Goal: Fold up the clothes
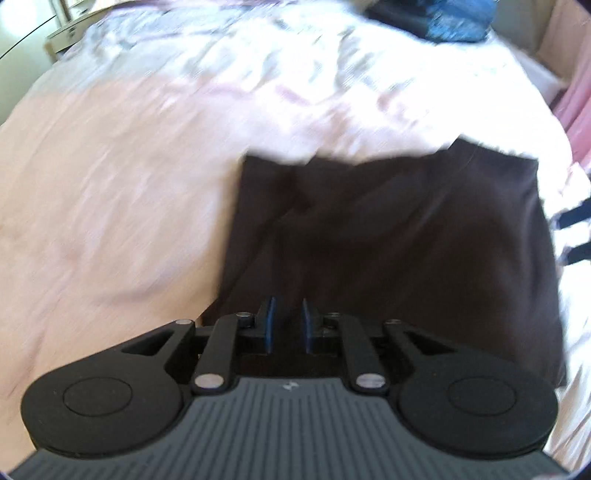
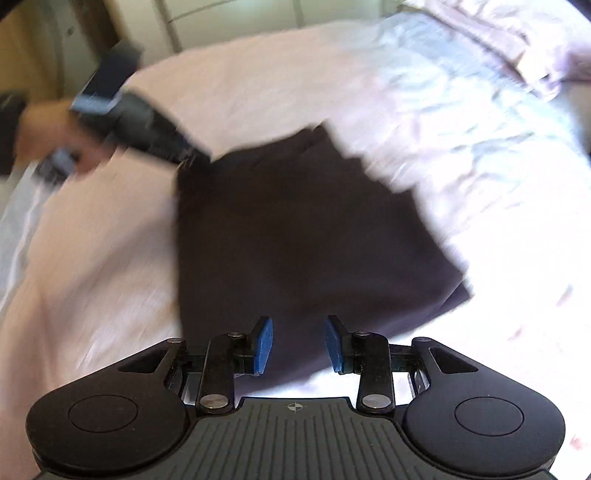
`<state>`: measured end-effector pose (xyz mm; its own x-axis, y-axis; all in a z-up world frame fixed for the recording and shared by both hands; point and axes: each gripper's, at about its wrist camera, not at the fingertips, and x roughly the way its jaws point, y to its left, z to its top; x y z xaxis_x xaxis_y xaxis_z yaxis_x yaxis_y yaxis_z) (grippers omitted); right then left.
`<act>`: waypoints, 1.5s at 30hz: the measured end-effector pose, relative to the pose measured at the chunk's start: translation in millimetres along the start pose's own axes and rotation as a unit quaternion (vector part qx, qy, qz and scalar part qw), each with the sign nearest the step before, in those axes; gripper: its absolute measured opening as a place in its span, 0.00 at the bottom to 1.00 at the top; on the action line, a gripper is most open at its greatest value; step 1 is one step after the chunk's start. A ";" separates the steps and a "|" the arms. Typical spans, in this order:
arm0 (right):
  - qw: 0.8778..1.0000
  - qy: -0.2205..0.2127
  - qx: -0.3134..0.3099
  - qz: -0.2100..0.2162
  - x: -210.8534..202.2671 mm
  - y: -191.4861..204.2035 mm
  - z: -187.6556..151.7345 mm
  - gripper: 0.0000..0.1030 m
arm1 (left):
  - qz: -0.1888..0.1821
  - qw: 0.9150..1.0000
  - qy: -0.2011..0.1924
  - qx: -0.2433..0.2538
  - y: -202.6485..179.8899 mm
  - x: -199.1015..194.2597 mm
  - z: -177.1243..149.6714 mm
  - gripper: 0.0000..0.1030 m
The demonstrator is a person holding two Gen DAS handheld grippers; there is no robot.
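Observation:
A dark brown garment point(image 1: 399, 236) lies folded into a rough rectangle on a pale pink bed sheet point(image 1: 92, 206). My left gripper point(image 1: 288, 325) hovers over its near edge, blue pads slightly apart with nothing between them. In the right wrist view the same garment point(image 2: 295, 229) lies ahead of my right gripper point(image 2: 299, 343), whose blue pads stand wide apart and empty above the garment's near edge. The left gripper point(image 2: 195, 158), held in a hand, shows at the garment's far left corner. Both views are motion-blurred.
A rumpled white and lilac duvet point(image 1: 295, 74) covers the far part of the bed. A blue and dark pile point(image 1: 450, 18) sits at the far edge. Pink fabric point(image 1: 580, 99) lies at the right. Cupboard doors point(image 2: 229, 26) stand beyond the bed.

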<state>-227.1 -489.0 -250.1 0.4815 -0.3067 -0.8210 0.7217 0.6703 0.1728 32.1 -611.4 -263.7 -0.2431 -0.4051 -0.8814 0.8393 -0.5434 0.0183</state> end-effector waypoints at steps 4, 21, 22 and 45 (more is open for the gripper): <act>1.000 -0.005 0.025 -0.008 34.8 -32.1 23.6 0.34 | -0.018 1.000 -0.002 -0.006 -16.9 41.0 27.8 0.13; 0.999 0.005 0.034 0.038 16.9 -12.5 1.7 0.34 | 0.012 0.998 0.060 0.024 11.4 8.1 -9.5 0.16; 0.998 0.011 0.026 0.051 19.8 -0.9 -3.5 0.34 | 0.024 0.997 0.075 0.026 13.3 11.4 -20.4 0.16; 0.957 0.050 -0.273 -0.081 66.6 149.8 -64.0 0.79 | 0.145 0.917 -0.016 0.372 -76.5 -29.8 -126.7 0.65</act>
<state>-118.8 -365.8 -313.8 0.3152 -0.3896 -0.8654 0.4017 0.8809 -0.2503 36.8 -464.6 -298.7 -0.0871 -0.6269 -0.7742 0.3091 -0.7558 0.5772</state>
